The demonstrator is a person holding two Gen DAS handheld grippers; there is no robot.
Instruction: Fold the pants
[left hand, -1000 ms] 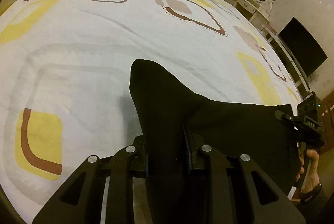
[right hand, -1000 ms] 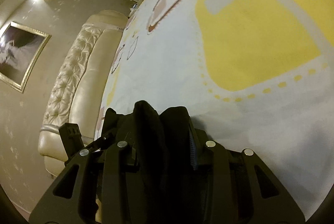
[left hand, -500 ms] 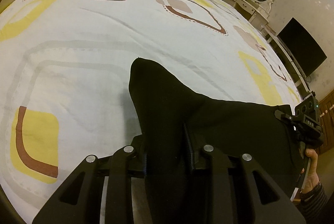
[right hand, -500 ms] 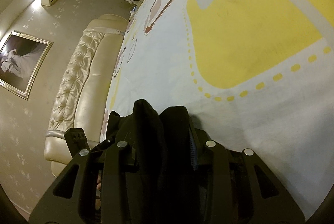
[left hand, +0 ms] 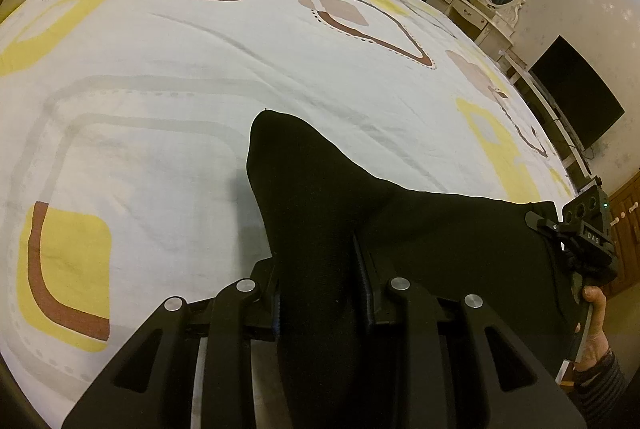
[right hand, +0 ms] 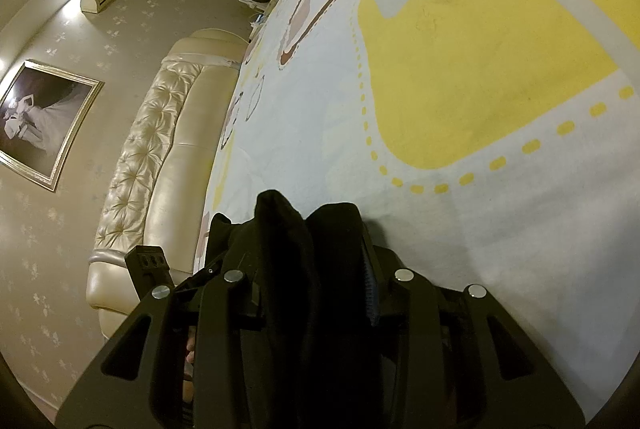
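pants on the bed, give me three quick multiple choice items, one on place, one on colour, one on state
1. Where does the pants' free corner lie?
A. on the bedsheet
B. on the floor
C. on the dresser

2. What colour are the pants?
A. black
B. white
C. red

3. How are the pants held?
A. by both tongs
B. by one only
C. by neither

Key: 1 A, the pants rest on the patterned bedsheet. 2 A, the cloth is black. 3 A, the left tongs and the right tongs each clamp black cloth.

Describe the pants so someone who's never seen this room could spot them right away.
Start at the big bed with the white patterned sheet. Near its edge, the pants are held up between both grippers. They are the only plain black cloth against the sheet's yellow and brown shapes.
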